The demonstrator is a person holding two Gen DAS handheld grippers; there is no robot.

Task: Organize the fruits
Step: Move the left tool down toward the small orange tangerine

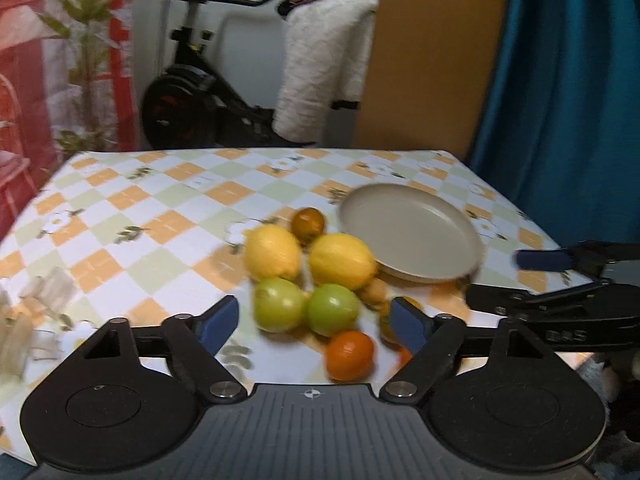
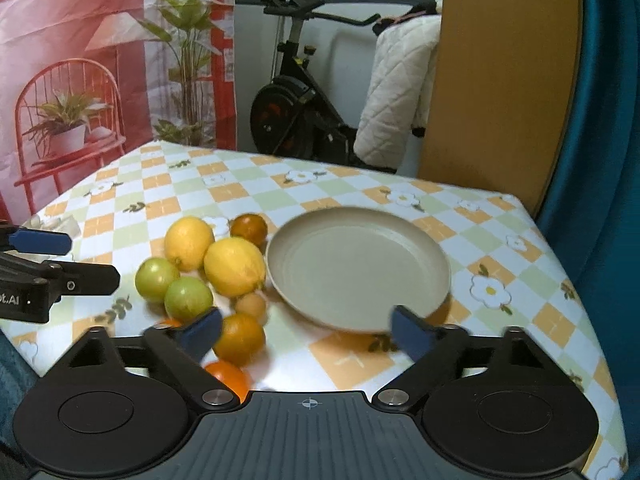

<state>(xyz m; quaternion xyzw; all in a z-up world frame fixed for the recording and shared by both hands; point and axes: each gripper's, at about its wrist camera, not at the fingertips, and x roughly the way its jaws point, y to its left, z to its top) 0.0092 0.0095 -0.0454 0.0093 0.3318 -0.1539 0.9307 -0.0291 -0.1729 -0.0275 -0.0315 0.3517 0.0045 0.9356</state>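
On the checked tablecloth (image 2: pixel 328 360), a bunch of fruit was seen just left of a beige plate (image 2: pixel 356 268) with nothing on it. Two lemons (image 2: pixel 234 266) were packed close together, with two green fruits (image 2: pixel 188 298) in front of them and a dark orange (image 2: pixel 249 229) behind. A small tan fruit (image 2: pixel 251 307) and more oranges (image 2: pixel 239 338) were placed nearest. The left gripper (image 1: pixel 314 326) was spread wide over the fruit, gripping nothing. The right gripper (image 2: pixel 306 330) was spread wide too, near the plate.

Dim indoor light, motion blur, fisheye bending at edges.
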